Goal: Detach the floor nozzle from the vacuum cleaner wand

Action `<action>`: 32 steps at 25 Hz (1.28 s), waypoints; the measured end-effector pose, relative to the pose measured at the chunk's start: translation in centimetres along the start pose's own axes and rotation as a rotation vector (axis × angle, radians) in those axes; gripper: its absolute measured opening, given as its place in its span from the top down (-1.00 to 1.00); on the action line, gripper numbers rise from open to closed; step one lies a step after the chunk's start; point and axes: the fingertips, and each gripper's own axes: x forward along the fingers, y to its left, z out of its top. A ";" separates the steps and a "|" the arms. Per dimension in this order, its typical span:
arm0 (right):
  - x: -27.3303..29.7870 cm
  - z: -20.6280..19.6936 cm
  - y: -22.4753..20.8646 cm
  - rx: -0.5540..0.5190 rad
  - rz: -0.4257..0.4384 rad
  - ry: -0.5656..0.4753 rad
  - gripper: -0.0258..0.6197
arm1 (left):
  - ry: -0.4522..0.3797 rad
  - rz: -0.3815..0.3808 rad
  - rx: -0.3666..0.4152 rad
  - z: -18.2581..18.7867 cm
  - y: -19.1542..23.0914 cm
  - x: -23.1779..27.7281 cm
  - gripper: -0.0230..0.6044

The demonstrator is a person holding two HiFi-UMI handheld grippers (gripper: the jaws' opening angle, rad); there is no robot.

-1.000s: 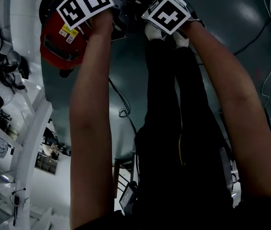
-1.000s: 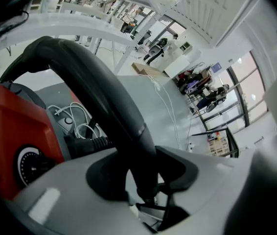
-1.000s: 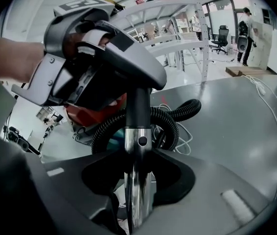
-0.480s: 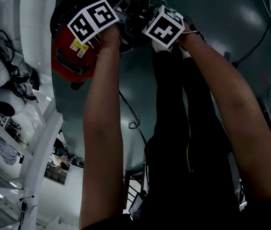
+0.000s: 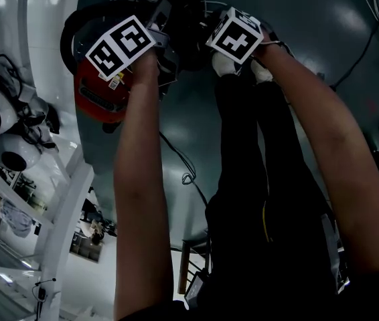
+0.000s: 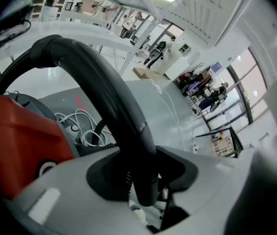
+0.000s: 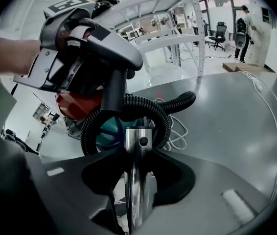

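Observation:
My right gripper (image 7: 137, 182) is shut on a shiny metal wand (image 7: 139, 146) whose open end, with a round hole in it, points at the ribbed black hose (image 7: 150, 106). My left gripper (image 6: 143, 182) has a curved black handle tube (image 6: 110, 94) seated between its jaws, which are closing on it. In the right gripper view, the left gripper (image 7: 115, 84) clamps that tube just above the wand's end. The red vacuum body (image 5: 97, 97) lies on the floor beyond both marker cubes (image 5: 119, 45). No floor nozzle shows in any view.
White cables (image 6: 80, 126) lie coiled beside the vacuum, and another white cord (image 7: 270, 126) runs across the grey floor. White shelving frames (image 5: 62, 199) stand at the left. The person's dark legs (image 5: 256, 179) and white shoes (image 5: 226, 64) are beside the grippers.
The head camera has shifted, so the vacuum and both cubes sit a little lower in the picture. The two grippers stay side by side over the same spot.

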 end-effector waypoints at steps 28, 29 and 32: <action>0.7 -0.2 -3.3 -0.043 -0.110 0.019 0.44 | 0.032 0.059 -0.020 -7.9 -1.2 0.4 0.45; 0.7 -0.3 -3.4 -0.062 -0.119 0.026 0.54 | 0.025 0.055 -0.036 -7.9 -1.1 0.4 0.46; 0.8 -0.7 -3.2 -0.121 -0.122 0.051 0.73 | 0.026 0.057 -0.057 -8.3 -0.8 0.7 0.47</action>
